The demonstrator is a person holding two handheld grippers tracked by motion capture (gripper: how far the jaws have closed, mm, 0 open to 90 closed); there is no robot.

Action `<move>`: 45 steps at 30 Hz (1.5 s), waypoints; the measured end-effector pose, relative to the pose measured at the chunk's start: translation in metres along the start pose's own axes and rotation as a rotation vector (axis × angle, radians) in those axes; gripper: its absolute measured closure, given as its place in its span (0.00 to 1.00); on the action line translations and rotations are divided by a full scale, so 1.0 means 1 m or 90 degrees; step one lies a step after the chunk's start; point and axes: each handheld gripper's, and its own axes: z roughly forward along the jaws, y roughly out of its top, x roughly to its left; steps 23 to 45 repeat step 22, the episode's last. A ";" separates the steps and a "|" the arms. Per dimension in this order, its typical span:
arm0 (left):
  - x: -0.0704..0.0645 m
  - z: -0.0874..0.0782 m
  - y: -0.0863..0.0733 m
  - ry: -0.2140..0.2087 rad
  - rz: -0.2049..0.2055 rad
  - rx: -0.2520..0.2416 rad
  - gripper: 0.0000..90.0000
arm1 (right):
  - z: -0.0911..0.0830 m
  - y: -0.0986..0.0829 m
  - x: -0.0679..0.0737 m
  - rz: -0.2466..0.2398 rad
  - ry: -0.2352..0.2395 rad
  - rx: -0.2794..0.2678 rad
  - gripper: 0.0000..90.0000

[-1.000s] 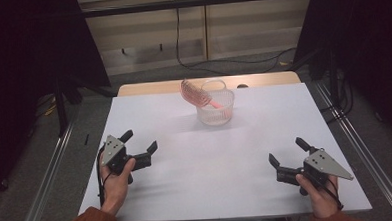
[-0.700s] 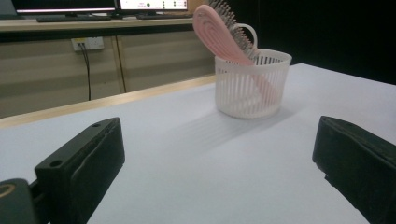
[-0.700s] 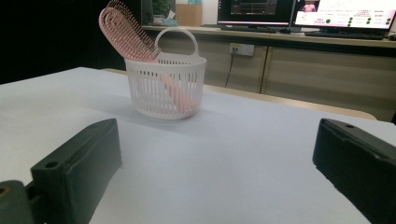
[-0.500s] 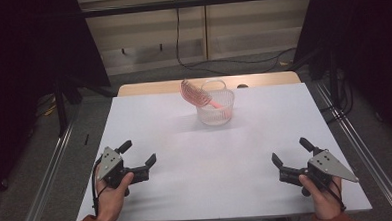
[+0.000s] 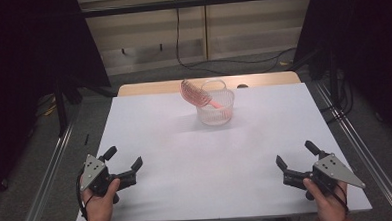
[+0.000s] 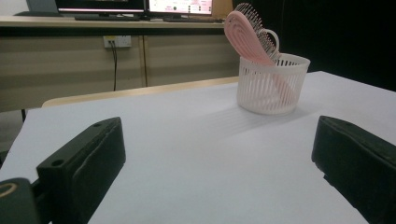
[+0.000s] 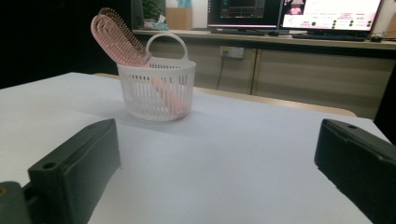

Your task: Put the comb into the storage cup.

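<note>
Left gripper (image 5: 122, 163) is sitting low at the near left corner of the white worktop (image 5: 186, 156) with its jaws spread wide and nothing between them, and the right gripper (image 5: 295, 158) is doing pretty much the same thing at the near right corner, wide apart and gripping nothing. Both are pointing roughly toward the small white basket (image 5: 215, 109) that's standing upright near the far edge, well apart from either one. Pink hairbrush (image 5: 192, 92) is leaning inside it, handle down, bristle head sticking out over the rim.
</note>
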 end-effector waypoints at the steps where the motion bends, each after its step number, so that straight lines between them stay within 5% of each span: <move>1: 0.000 -0.001 0.000 0.004 0.002 0.001 0.03 | -0.001 0.000 0.000 0.002 -0.002 0.004 0.00; 14: -0.006 0.003 -0.004 -0.025 -0.014 0.016 0.04 | -0.001 -0.005 0.000 -0.001 -0.022 0.008 0.00; 45: -0.005 0.003 -0.004 -0.025 -0.022 0.012 0.04 | 0.001 -0.005 0.000 0.004 -0.020 0.007 0.00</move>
